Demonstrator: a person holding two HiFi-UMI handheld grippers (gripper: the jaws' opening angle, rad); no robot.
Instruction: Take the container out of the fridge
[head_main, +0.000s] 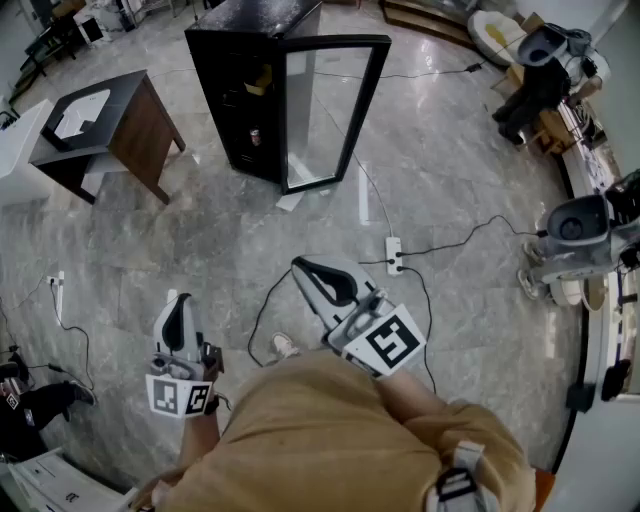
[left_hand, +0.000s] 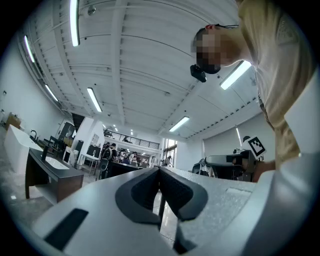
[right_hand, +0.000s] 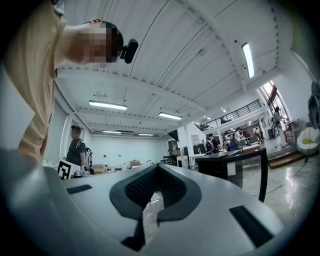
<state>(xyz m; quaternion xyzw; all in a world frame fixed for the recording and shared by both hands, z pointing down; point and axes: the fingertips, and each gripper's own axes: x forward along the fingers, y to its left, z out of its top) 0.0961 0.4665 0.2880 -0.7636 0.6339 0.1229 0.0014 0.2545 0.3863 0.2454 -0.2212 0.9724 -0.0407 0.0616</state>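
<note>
One yellow container (head_main: 259, 81) inside open fridge (head_main: 213, 92)

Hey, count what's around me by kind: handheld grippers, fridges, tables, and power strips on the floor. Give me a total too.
grippers: 2, the left gripper and the right gripper
fridge: 1
table: 1
power strips on the floor: 2, one ahead of the right gripper, one at far left
total: 6

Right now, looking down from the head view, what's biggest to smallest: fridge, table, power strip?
1. Fridge, looks largest.
2. Table, only a little smaller.
3. Power strip, by far the smallest.
</note>
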